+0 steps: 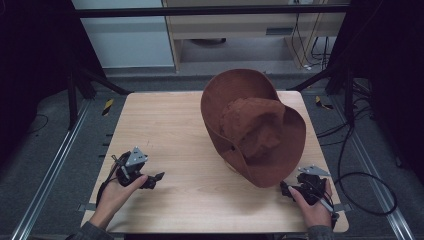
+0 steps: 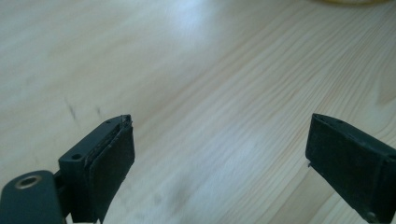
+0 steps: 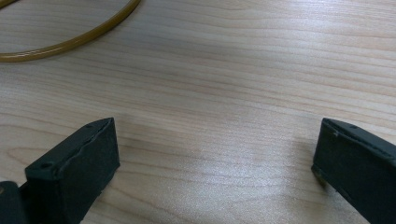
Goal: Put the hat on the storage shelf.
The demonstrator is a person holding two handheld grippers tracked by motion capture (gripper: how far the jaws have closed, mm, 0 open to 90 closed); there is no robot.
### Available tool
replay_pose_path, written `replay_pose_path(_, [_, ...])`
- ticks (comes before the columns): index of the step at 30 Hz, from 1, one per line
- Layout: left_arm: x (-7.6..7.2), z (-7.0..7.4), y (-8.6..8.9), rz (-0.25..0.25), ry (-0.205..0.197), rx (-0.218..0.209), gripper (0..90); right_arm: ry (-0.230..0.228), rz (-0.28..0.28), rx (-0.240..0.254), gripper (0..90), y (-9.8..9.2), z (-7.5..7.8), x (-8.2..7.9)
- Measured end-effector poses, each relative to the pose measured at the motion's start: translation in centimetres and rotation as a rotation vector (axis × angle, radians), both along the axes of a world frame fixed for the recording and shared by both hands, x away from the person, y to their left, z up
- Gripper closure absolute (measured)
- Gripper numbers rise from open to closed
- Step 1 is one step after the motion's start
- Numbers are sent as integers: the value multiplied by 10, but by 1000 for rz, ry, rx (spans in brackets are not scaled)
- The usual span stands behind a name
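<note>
Left gripper (image 1: 159, 176) is sitting low at the near left of the tabletop (image 1: 175, 140), jaws spread wide and gripping nothing. Right gripper (image 1: 283, 187) is resting at the near right edge, equally wide and empty, just beside the brim of the brown hat (image 1: 252, 127) lying right of centre.

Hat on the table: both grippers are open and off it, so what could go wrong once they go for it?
1. The brown hat reaches the table's far and right edges; a push might slide it off.
2. The right gripper sits right beside the soft brim, which may fold or slip from the jaws.
3. The left gripper is well apart from the hat, so a one-sided lift could tip it.
</note>
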State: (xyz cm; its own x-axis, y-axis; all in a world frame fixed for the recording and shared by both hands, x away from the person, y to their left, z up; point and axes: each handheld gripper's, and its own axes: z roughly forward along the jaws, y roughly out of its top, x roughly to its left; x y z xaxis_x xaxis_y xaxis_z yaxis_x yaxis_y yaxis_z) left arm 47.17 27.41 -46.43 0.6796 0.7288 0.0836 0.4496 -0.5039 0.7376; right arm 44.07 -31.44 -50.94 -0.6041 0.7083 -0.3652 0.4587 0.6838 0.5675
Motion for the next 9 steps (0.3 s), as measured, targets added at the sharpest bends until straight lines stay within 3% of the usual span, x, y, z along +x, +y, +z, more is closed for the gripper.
replay_pose_path(3, [-4, -19, 17, 46, 30, -25, 75, -4, 2, -4, 5, 0, 0, 0])
replay_pose_path(6, [-4, -21, 22, 52, 42, -27, 75, -4, 2, -4, 5, 0, 0, 0])
replay_pose_path(9, [-2, -25, 26, 63, 67, -3, 67, -3, 1, -4, 5, 0, 0, 0])
